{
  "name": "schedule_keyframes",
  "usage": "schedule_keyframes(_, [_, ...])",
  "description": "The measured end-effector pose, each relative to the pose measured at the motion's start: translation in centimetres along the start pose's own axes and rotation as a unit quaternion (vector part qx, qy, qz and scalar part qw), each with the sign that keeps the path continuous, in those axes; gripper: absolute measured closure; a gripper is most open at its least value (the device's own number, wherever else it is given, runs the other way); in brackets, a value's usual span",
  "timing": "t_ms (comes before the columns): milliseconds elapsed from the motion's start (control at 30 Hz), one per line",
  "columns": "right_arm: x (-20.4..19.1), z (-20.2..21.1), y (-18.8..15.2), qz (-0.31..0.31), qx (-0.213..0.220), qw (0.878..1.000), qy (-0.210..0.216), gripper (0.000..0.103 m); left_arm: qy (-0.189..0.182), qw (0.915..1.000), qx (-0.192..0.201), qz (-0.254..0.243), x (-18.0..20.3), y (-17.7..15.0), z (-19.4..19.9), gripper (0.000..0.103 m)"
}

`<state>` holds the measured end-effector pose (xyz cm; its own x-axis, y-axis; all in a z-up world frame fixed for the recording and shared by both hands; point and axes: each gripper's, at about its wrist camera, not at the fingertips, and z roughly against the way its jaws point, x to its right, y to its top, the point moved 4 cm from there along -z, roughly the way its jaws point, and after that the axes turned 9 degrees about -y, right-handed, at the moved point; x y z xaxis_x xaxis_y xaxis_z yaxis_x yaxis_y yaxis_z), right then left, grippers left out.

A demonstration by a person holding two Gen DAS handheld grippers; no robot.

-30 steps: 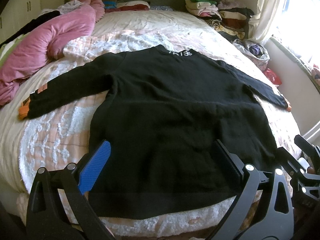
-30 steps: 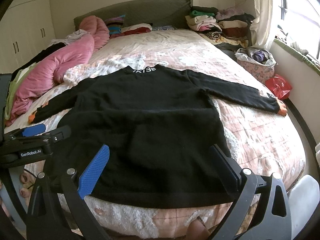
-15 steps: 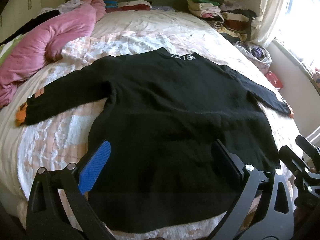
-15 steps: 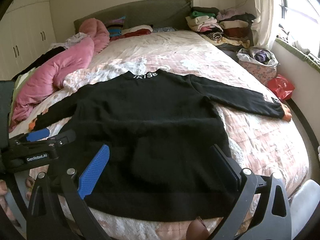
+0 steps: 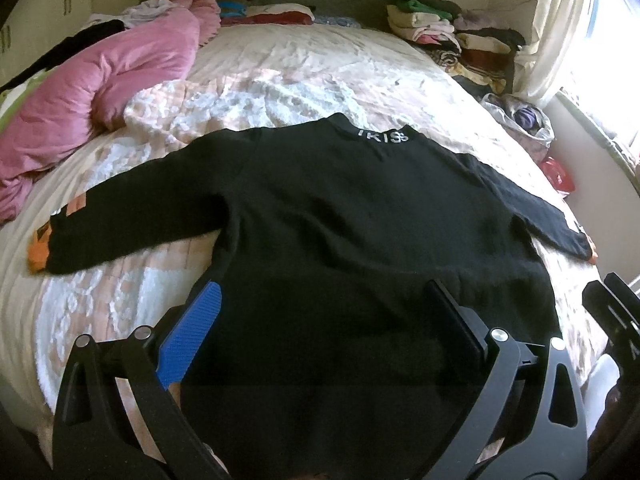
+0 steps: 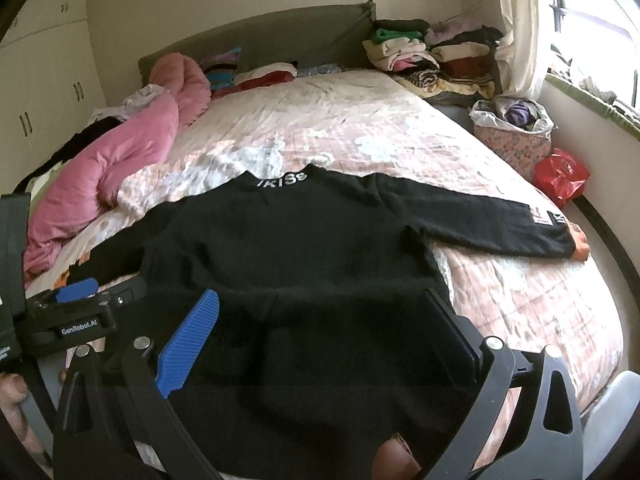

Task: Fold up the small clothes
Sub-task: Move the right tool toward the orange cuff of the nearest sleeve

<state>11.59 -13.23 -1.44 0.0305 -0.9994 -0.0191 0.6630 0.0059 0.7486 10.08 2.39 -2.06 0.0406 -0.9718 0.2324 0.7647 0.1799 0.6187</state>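
Sweater: black, spread flat on the bed ahead of both tongs, sleeves out to each side, hem nearest the tongs.
Left tongs: fingers wide apart, holding nothing, above the lower left part of the body.
Right tongs: fingers also wide apart, empty, above the lower right part.
Left sleeve: well off to the left of the left tongs.
Right sleeve: far to the right of the right tongs.
Risk: the thick knit may bunch if only the top layer is pinched; the soft bedcover could be caught together with the hem.
Change: compared with a second ago, both tongs have come lower and closer over the hem; the sweater itself did not move.
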Motion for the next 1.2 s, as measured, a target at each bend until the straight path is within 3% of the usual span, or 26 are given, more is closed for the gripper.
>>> schedule_keyframes(633, [2.5,-2.7,4.8,-0.041,0.02,0.999,-0.026,0.004,-0.002,1.0,0.004,0.009,0.3,4.1,-2.6,0.009])
schedule_keyframes(1200, [10.7,-7.0,7.4,-0.1,0.016,0.99,-0.097,0.004,0.003,0.9999,-0.008,0.011,0.4,7.2,-6.0,0.009])
